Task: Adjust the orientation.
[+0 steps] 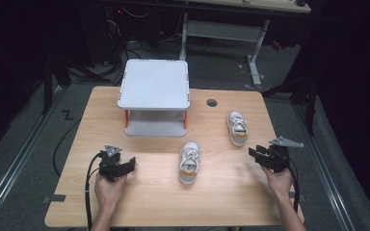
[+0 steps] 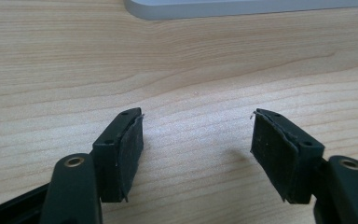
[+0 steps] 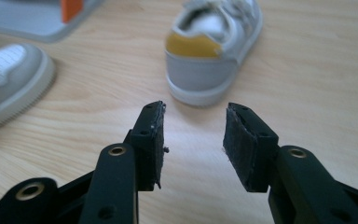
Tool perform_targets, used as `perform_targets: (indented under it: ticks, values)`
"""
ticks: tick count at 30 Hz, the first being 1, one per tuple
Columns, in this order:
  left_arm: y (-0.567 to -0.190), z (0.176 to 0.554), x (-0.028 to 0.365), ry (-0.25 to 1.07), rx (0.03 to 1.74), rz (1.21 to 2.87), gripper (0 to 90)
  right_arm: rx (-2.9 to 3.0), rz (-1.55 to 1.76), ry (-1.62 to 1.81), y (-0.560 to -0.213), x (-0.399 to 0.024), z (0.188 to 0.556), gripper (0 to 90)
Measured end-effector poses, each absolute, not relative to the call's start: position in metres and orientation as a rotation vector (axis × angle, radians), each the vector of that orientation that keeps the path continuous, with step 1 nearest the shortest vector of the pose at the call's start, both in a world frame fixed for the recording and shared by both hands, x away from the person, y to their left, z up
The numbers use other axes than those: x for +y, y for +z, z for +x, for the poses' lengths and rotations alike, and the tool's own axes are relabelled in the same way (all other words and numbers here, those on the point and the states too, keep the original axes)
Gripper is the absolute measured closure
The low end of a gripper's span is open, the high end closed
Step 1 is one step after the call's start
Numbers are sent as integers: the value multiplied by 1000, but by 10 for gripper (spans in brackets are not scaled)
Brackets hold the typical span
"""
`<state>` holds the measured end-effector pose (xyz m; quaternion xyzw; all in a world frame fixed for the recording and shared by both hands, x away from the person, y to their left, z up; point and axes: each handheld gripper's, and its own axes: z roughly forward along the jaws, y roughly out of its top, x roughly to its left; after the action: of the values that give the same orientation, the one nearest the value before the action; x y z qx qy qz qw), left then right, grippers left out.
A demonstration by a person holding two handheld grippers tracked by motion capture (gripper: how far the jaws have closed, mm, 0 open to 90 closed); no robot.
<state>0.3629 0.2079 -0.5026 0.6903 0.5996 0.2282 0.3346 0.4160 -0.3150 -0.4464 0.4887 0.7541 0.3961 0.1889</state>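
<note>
High view: wooden table, a two-level white shelf at 12 o'clock, two small white shoes in front of it. The near shoe lies at table centre, toe toward the shelf; the far shoe sits at about 2 o'clock from it, well apart. Left gripper rests at 9 o'clock of the near shoe, jaws parted with only bare wood between them, holding nothing. Right gripper is at 3 o'clock of the near shoe, lifted off the table, jaws about half parted and empty. In the right gripper view, the far shoe stands ahead of the jaws at 12 o'clock, yellow heel tab facing them, not touched. Judgement: shoe is light, upper soft and collapsible, sole rim stiff. Best hold looks to be across the heel counter or sole sides; laces would slip.
</note>
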Motion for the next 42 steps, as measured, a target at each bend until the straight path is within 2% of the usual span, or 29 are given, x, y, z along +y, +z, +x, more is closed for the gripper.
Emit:
perform_targets:
  ticks: [5,13,28,34,38,42]
  values:
    - [-506,361,204,668,1524,1845,342,2176,1331,1082,-429,-299,430,579]
    - [-506,361,203,671,1524,1845,342,2221,1286,992,-411,-277,454,582]
    - [-506,361,202,681,1525,1852,344,2284,1349,746,-428,-242,507,584]
    - [-506,361,202,682,1526,1851,344,2318,1382,681,-441,-235,520,658]
    - [-506,361,203,679,1526,1848,344,2325,1412,695,-447,-237,524,769]
    - [-506,361,203,677,1527,1843,344,2338,1442,755,-447,-243,526,803]
